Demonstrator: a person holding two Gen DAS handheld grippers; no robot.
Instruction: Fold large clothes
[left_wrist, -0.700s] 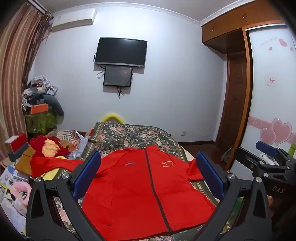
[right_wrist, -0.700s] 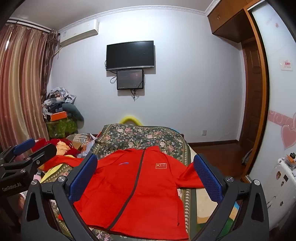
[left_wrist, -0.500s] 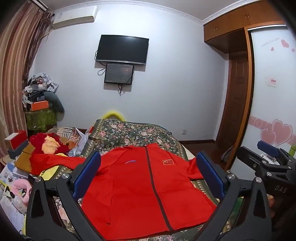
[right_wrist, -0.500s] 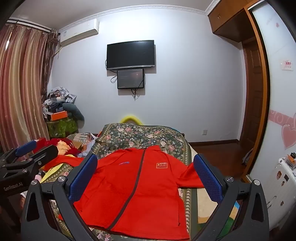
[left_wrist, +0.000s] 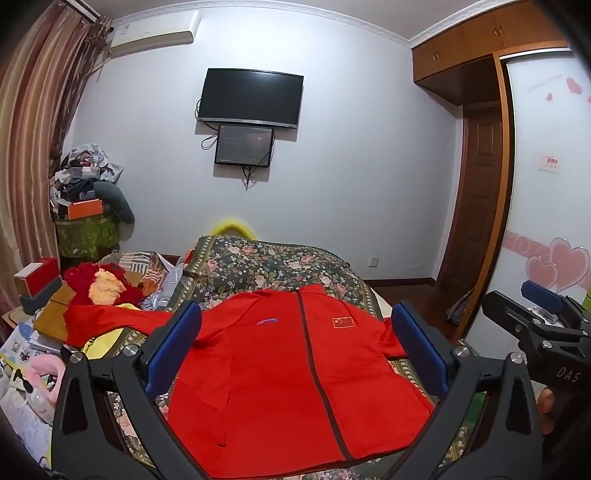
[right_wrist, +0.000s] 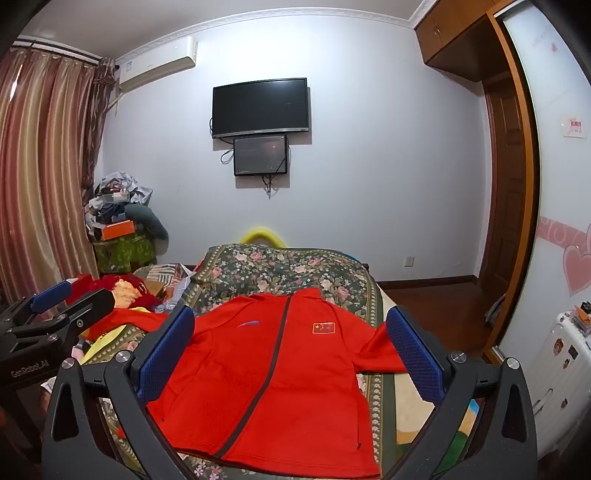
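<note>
A red zip jacket (left_wrist: 280, 384) with a small flag patch lies flat, front up, on a floral bedspread (left_wrist: 266, 262); it also shows in the right wrist view (right_wrist: 266, 387). Its sleeves spread out to both sides. My left gripper (left_wrist: 295, 347) is open and empty, held above the jacket's near hem. My right gripper (right_wrist: 291, 350) is open and empty too, beside the left one. The right gripper shows at the right edge of the left wrist view (left_wrist: 543, 314), and the left gripper at the left edge of the right wrist view (right_wrist: 51, 314).
Piled clothes and boxes (left_wrist: 88, 284) crowd the left of the bed. A stacked heap (right_wrist: 118, 210) stands by the curtain. A TV (left_wrist: 251, 98) hangs on the far wall. A wardrobe (left_wrist: 546, 206) and door are on the right, with a white suitcase (right_wrist: 565, 369).
Both grippers have tilted slightly, so the room sits a little lower in view. The jacket has not moved and both grippers stay open.
</note>
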